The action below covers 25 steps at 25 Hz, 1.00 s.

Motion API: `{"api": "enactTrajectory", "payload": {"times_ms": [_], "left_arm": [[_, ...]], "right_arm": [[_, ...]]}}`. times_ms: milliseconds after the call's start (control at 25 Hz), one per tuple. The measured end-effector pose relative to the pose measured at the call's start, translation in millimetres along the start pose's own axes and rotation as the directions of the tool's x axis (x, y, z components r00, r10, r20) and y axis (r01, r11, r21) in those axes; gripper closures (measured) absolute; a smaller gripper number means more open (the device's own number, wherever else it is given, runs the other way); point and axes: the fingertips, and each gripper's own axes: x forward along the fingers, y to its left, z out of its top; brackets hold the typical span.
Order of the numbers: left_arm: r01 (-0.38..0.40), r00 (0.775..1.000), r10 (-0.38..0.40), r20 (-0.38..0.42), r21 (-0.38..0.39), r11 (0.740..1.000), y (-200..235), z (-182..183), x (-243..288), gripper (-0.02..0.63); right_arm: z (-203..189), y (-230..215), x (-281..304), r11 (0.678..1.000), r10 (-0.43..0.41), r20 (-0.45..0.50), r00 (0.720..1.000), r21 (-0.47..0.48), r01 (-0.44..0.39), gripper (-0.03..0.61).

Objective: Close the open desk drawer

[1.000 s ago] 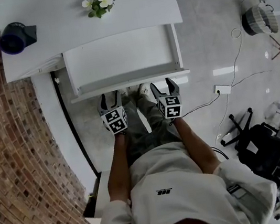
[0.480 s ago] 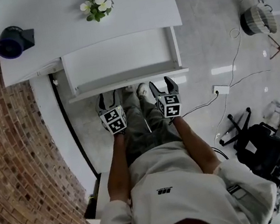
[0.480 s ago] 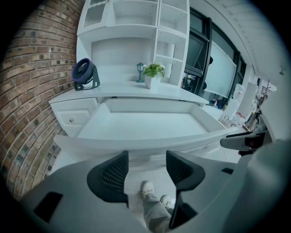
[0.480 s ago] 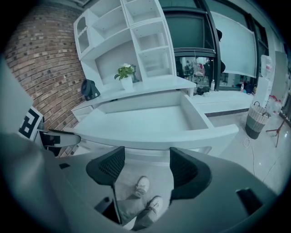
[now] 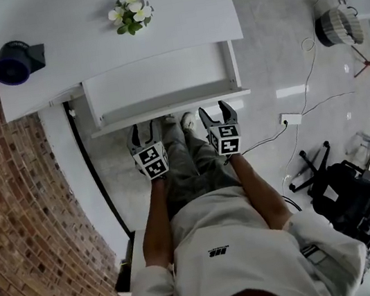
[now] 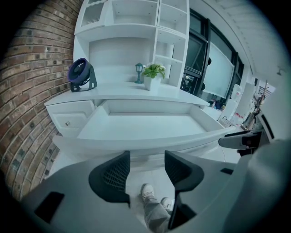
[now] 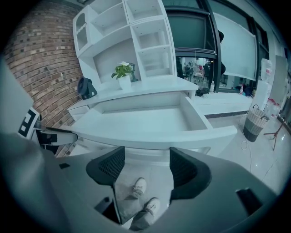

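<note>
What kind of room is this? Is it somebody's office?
Probably, yes: an office or a study. There is a white desk with an open drawer, shelves above it, and a little fan and potted plant on top.

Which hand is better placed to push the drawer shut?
Maybe left: the left hand-held gripper, jaws closing on nothing, sits nearer the middle of the drawer front than the right hand-held gripper; both are near it.

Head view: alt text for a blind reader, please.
An open, empty white drawer, with a person's grippers near its front: left gripper jaws closing with nothing between, right gripper open. A fan and flowers stand on the desk.
</note>
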Motion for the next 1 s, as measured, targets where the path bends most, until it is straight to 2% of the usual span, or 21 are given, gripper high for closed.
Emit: {"api": "enactTrajectory", "payload": {"times_ms": [240,1000], "left_arm": [[0.012,1.000,-0.012,0.007,0.031,0.999,1.9,11.0,6.8,0.362],[0.031,1.000,-0.031,0.001,0.024,0.999,5.9,29.8,24.1,0.365]], "right_arm": [[10.7,0.4,6.5,1.000,-0.011,-0.007,1.000,-0.003,0.011,0.278],[33.6,-3.8,24.7,1.000,-0.030,-0.002,1.000,0.000,0.030,0.278]]}}
